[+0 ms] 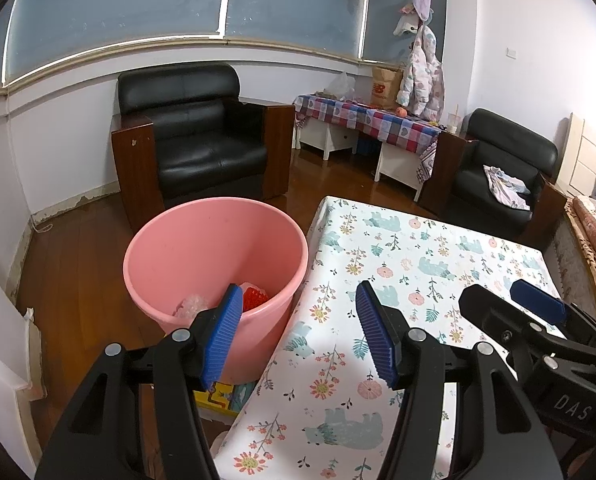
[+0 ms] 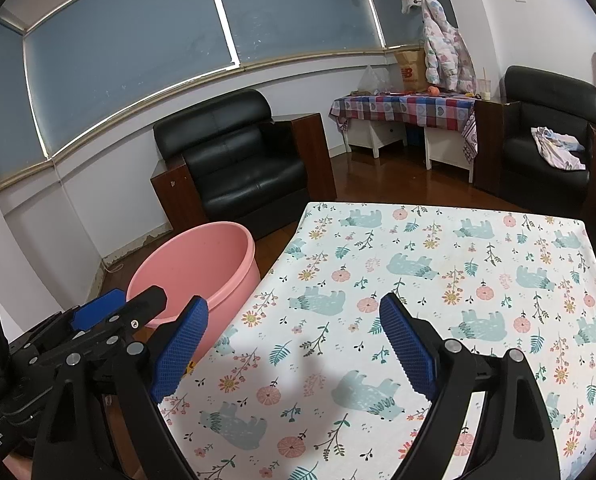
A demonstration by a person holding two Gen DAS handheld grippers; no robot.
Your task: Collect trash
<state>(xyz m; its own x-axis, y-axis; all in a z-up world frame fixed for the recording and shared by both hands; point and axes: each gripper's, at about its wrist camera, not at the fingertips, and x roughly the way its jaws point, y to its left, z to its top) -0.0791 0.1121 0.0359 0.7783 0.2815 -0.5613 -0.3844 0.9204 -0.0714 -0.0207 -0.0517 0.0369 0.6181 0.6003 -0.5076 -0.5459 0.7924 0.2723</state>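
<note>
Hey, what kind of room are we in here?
Probably a lived-in home sitting room: black armchairs, a table with a bear-print cloth, and a pink bucket holding trash on the wooden floor.

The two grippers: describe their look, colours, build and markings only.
Both are alike. The left gripper and right gripper have matte black plastic arms with triangular cut-outs and round silver rivets at the pivots. Each finger carries a blue rubbery pad, ribbed or finely textured. White "DAS" lettering marks the right gripper's body. No cables or sleeves show.
</note>
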